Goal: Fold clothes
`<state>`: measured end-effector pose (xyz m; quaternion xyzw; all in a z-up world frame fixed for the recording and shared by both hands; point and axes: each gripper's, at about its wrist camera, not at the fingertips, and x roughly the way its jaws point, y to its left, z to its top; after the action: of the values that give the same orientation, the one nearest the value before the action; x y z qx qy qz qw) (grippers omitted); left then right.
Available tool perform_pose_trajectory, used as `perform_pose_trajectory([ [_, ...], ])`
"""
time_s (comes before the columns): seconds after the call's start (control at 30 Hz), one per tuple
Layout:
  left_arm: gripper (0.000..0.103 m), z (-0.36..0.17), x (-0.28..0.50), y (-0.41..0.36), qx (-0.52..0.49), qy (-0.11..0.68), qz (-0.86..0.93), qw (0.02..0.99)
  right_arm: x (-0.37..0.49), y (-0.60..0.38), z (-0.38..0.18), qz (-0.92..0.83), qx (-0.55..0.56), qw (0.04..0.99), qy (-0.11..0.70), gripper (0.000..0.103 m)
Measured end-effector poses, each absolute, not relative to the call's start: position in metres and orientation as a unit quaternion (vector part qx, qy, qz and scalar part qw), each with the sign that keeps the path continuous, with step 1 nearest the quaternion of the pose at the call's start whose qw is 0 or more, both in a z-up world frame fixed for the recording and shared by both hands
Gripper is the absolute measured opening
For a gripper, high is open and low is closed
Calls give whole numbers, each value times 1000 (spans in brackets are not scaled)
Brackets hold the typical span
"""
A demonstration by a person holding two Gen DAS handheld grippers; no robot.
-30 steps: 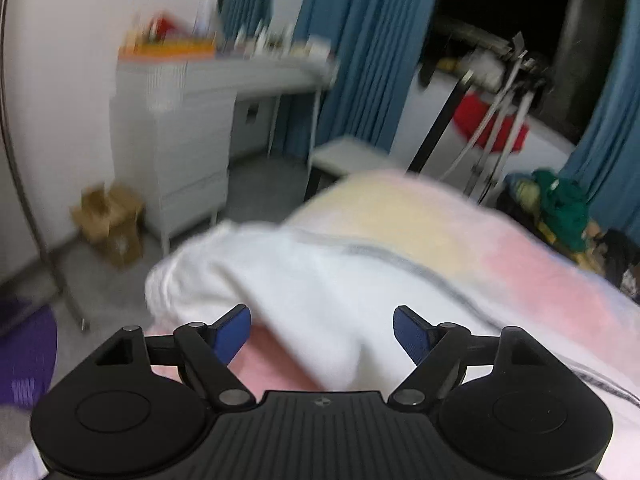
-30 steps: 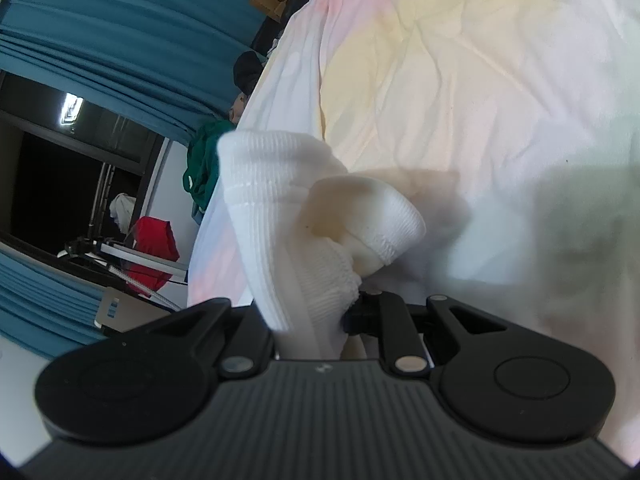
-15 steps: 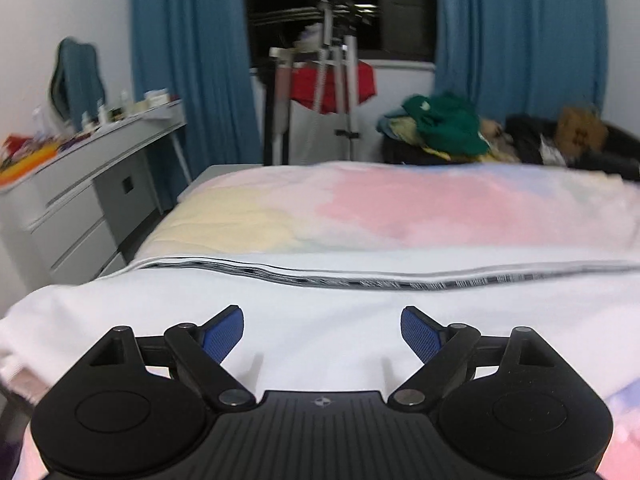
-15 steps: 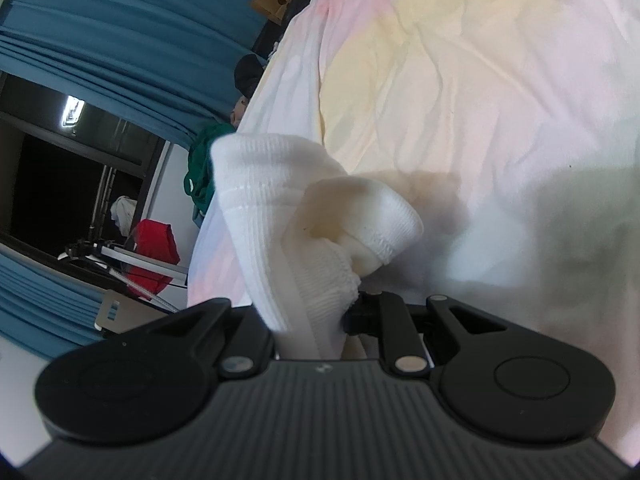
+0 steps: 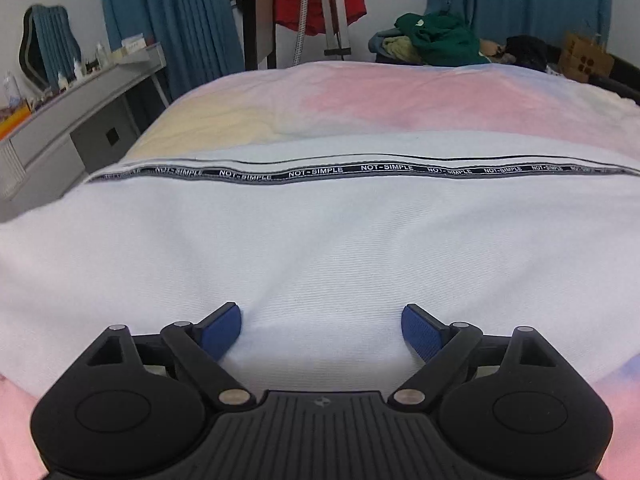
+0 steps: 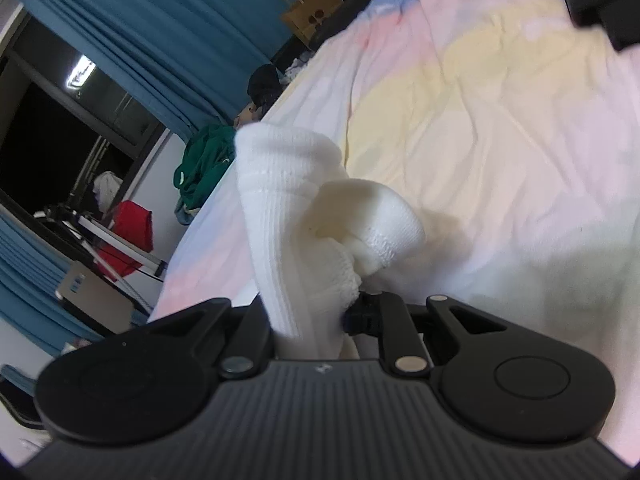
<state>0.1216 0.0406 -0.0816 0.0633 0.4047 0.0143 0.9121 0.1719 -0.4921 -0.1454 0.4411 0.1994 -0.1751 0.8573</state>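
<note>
A white garment (image 5: 320, 240) with a black "NOT-SIMPLE" printed band (image 5: 360, 169) lies spread across the bed. My left gripper (image 5: 321, 328) is open, its blue pads resting low on the white cloth with nothing between them. My right gripper (image 6: 310, 312) is shut on a bunched ribbed cuff of the white garment (image 6: 296, 208), held up above the pastel bedsheet (image 6: 480, 120). Its fingertips are hidden by the cloth.
The bed has a pink, yellow and blue sheet (image 5: 380, 96). A grey dresser (image 5: 72, 120) stands to the left. A drying rack with a red garment (image 5: 320, 4) and a pile of green clothes (image 5: 436, 40) lie beyond the bed. Blue curtains hang behind.
My left gripper swung from the dresser side to face across the bed and dropped low onto the spread white garment. My right gripper kept its hold on the cuff and shifted slightly.
</note>
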Motion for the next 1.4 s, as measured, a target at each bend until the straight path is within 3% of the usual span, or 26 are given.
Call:
perform_pose_trajectory([
  [0.37, 89, -72, 121, 46, 52, 406, -3, 912, 182, -412, -83, -194, 232, 945, 127, 16],
  [0.57, 87, -44, 118, 73, -24, 391, -20, 920, 184, -312, -42, -118, 83, 988, 49, 16],
  [0.7, 87, -6, 102, 105, -93, 339, -15, 936, 184, -223, -36, -21, -27, 999, 23, 15],
  [0.9, 88, 20, 82, 151, -195, 295, -10, 935, 178, -124, -118, 113, -168, 974, 104, 15],
  [1.03, 88, 18, 84, 158, -210, 297, 1, 931, 175, -70, -175, 184, -252, 937, 157, 16],
  [1.23, 88, 12, 90, 158, -216, 295, -9, 931, 171, -77, -156, 176, -216, 951, 133, 16],
  [1.4, 88, -2, 96, 155, -225, 306, -13, 925, 181, -62, -164, 192, -197, 948, 161, 20],
])
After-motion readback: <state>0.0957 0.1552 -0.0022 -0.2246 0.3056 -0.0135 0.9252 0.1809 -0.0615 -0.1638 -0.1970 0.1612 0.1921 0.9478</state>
